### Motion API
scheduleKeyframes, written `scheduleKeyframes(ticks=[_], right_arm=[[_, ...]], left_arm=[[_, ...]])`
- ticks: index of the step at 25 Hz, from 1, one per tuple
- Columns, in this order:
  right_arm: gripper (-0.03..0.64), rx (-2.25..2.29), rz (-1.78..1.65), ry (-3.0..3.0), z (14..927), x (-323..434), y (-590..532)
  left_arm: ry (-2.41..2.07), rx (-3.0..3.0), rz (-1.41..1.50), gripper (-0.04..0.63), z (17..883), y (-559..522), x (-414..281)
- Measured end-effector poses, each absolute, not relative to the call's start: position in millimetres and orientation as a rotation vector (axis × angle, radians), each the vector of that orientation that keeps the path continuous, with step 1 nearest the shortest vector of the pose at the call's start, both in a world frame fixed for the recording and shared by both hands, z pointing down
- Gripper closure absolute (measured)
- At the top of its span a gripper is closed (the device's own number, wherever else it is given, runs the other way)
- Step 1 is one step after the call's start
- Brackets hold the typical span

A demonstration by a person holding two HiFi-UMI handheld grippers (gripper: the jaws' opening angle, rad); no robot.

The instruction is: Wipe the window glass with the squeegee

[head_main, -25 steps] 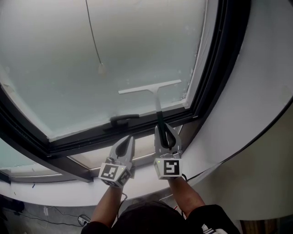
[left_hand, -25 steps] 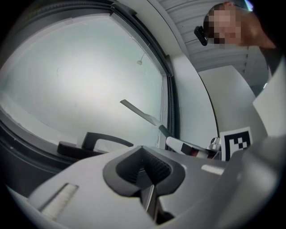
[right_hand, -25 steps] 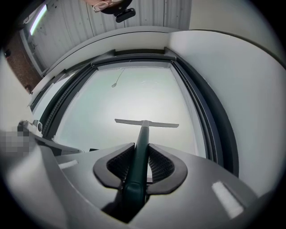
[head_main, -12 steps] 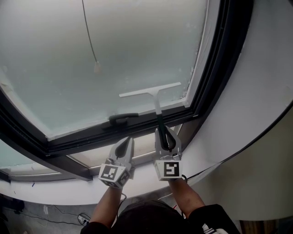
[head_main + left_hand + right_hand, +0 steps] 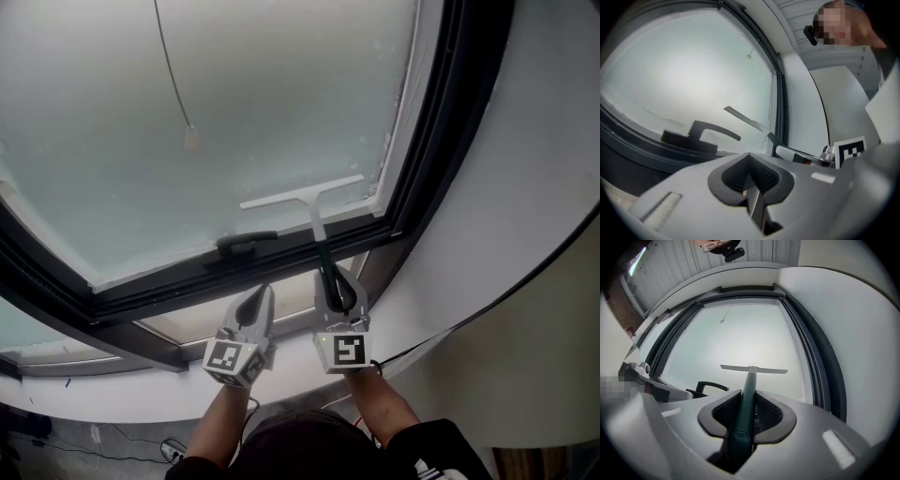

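Right gripper [image 5: 333, 281] pinches the squeegee [image 5: 316, 223]; left gripper [image 5: 253, 305] has its jaws pressed together, empty. Its blade [image 5: 300, 193] may catch the nearby window handle [image 5: 246, 243]

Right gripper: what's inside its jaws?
The squeegee, its dark green handle clamped in the right gripper. The handle's underside and the pad faces against it are covered.

frosted, matt window glass [image 5: 262, 103] in a smooth dark frame [image 5: 441, 141]; squeegee [image 5: 302, 199] of pale plastic with a glossy dark-green handle
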State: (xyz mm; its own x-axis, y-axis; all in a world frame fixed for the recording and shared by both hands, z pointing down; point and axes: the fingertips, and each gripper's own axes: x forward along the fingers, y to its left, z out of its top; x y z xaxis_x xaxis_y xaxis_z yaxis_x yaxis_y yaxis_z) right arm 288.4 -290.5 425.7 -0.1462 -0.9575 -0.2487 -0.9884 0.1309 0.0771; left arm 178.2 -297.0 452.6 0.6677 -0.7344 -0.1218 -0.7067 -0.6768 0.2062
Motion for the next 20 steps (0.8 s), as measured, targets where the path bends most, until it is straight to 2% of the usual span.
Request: scheduleKeyframes(ticks=[20], right_arm=[[0.52,-1.998,0.263,2.289,454.9,291.1,-286.8]], left_arm=[[-1.17,2.733,-0.264,0.597,462.5,-300.9,180.0]])
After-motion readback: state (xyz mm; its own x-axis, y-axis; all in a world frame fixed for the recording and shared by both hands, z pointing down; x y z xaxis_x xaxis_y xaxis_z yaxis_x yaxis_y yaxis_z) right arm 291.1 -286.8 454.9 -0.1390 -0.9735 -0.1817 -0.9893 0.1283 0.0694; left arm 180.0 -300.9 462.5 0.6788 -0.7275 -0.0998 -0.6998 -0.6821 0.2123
